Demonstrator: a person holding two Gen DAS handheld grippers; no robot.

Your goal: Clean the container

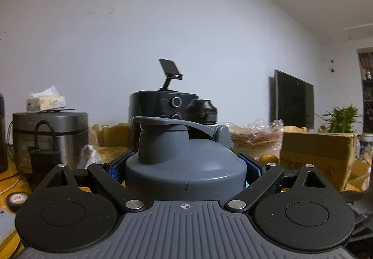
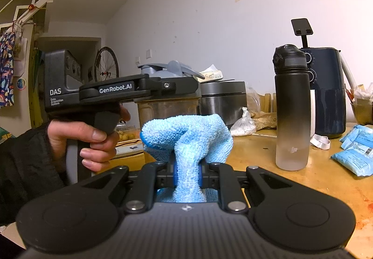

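Note:
My left gripper (image 1: 185, 167) is shut on the grey flip-top lid (image 1: 184, 156) of a clear brownish container (image 2: 167, 108). The right wrist view shows that gripper (image 2: 149, 86) from the side, a hand on its handle, clamped around the lid (image 2: 171, 70). My right gripper (image 2: 186, 174) is shut on a bunched light-blue microfibre cloth (image 2: 186, 140). The cloth sits just in front of the container's side; contact is hidden.
A black-to-clear water bottle (image 2: 292, 110) stands right of the cloth on the wooden table (image 2: 303, 182). Behind are a dark air fryer (image 2: 326, 91), a steel rice cooker (image 2: 223, 100), blue packets (image 2: 354, 149) and a cardboard box (image 1: 317, 158).

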